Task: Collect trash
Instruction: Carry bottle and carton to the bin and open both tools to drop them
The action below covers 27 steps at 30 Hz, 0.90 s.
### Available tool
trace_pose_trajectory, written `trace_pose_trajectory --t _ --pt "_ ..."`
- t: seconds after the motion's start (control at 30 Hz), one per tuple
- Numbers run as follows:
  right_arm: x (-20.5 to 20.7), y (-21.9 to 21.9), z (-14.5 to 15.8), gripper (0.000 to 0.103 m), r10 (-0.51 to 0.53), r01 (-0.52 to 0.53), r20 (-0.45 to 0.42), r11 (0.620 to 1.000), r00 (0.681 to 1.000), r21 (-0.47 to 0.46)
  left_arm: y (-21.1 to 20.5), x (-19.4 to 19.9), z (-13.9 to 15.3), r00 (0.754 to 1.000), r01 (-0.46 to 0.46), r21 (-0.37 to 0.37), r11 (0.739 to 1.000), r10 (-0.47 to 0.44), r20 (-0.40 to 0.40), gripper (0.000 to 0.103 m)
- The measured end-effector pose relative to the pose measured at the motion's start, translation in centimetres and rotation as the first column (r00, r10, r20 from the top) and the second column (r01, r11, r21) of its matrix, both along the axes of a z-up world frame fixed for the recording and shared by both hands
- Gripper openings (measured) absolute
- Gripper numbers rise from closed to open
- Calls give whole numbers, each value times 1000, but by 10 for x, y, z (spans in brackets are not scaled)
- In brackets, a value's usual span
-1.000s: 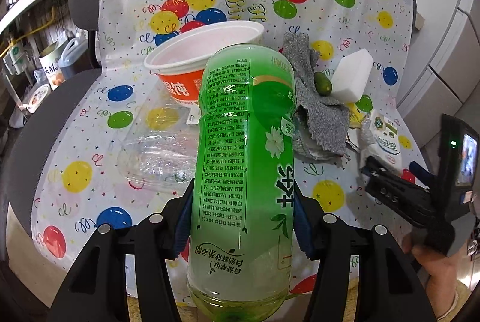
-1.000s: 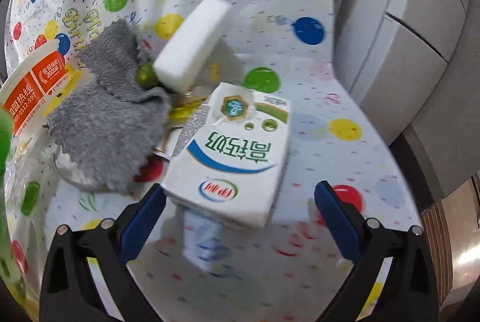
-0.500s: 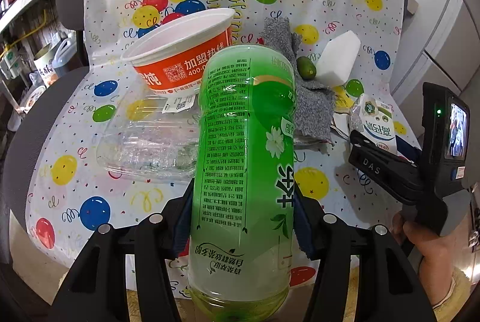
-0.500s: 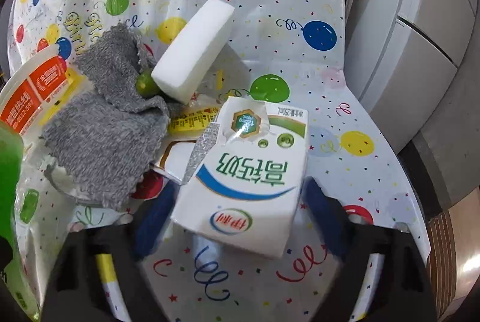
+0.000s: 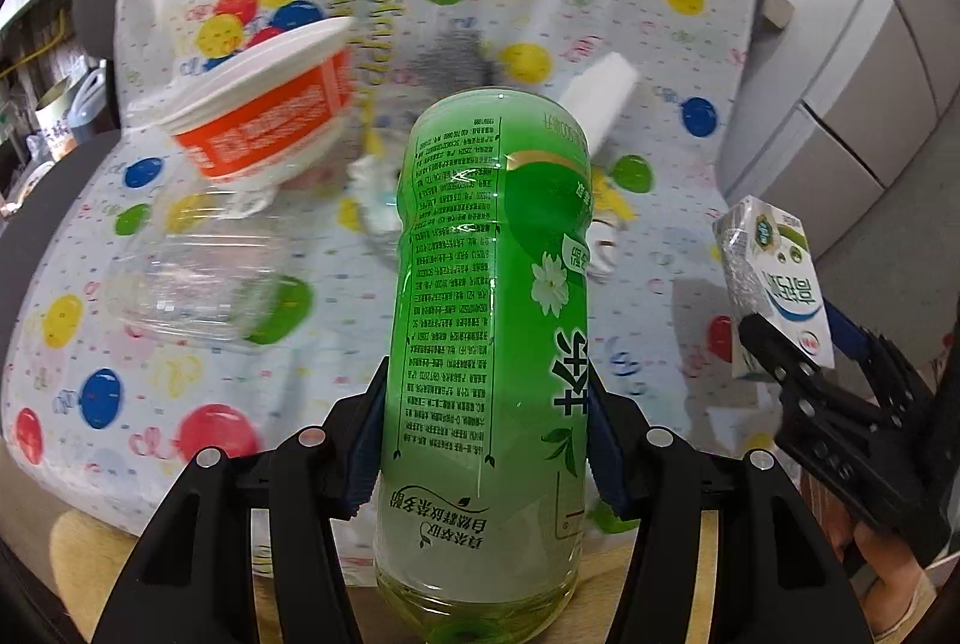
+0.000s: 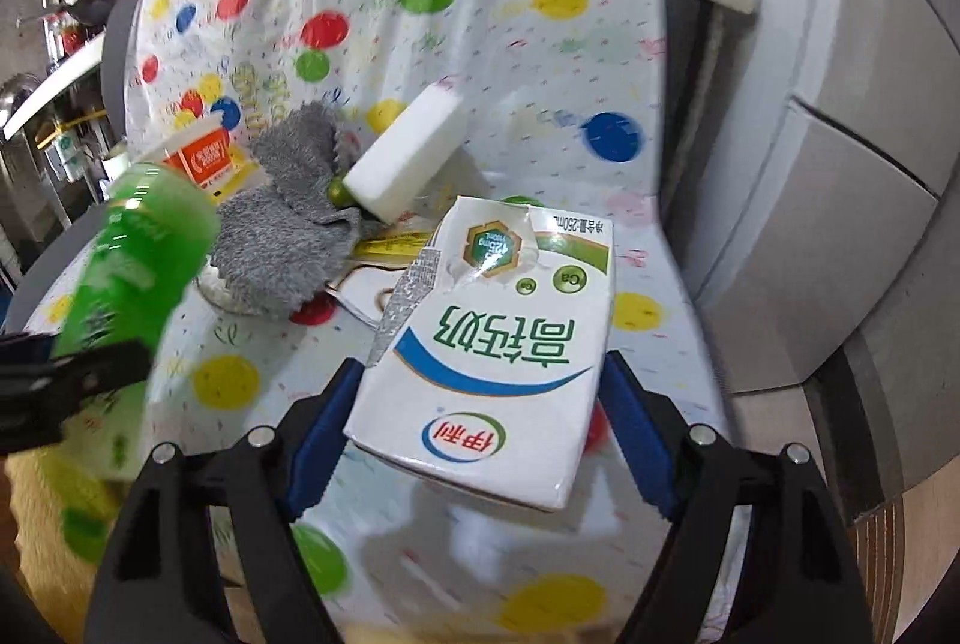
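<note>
Bottle: one green bottle point(image 5: 489, 344), clamped between the left gripper point(image 5: 486, 440) pads, lifted over the tabletop's near edge.
Carton: one milk carton point(image 6: 498, 344), between the right gripper point(image 6: 474, 422) pads, which are closing on its sides; raised off the cloth.
Bowl: one orange bowl point(image 5: 270, 116), far left, tilted.
Clear tray: one point(image 5: 186, 284), left, below the bowl.
Rag: one grey point(image 6: 282, 230), mid-tabletop.
Sponge: one white point(image 6: 408, 158), touching the rag.
Surface: balloon-print cloth point(image 6: 480, 14) over the tabletop.
Room: grey cabinets point(image 6: 840, 164) on the right.
</note>
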State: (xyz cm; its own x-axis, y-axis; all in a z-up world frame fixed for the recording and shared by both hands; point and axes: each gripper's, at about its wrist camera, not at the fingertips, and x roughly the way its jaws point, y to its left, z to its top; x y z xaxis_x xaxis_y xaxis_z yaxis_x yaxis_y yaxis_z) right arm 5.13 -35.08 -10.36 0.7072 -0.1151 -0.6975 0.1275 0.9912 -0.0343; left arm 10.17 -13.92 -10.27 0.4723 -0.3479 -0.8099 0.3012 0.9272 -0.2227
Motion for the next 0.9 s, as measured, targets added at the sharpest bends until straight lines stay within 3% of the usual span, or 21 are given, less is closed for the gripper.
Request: trace_pose_trajectory --t 0.2,0.43,0.63,0.77,0.8,0.9 --pt "-63 -66 9 78 -79 79 27 996 997 -29 -88 -28 7 988 151 -41 988 -149 40 57" --pt "-147 -162 -9 79 -273 273 -3 962 962 -16 -218 -71 8 922 387 -102 917 -385 36 57" --pt "-192 -212 -53 79 -381 383 -82 924 921 16 -308 -99 -37 856 503 -139 853 -514 -55 58" --pt "-200 -239 -88 79 -422 431 -150 902 894 34 -348 -98 -64 835 535 -117 837 -544 -80 58" --pt "-199 -245 -95 80 -430 441 -163 897 888 40 -355 -95 -67 831 539 -116 834 -549 -87 59" --pt "-195 -261 -112 83 -461 479 -192 876 866 56 -367 -90 -74 825 549 -102 830 -557 -93 79"
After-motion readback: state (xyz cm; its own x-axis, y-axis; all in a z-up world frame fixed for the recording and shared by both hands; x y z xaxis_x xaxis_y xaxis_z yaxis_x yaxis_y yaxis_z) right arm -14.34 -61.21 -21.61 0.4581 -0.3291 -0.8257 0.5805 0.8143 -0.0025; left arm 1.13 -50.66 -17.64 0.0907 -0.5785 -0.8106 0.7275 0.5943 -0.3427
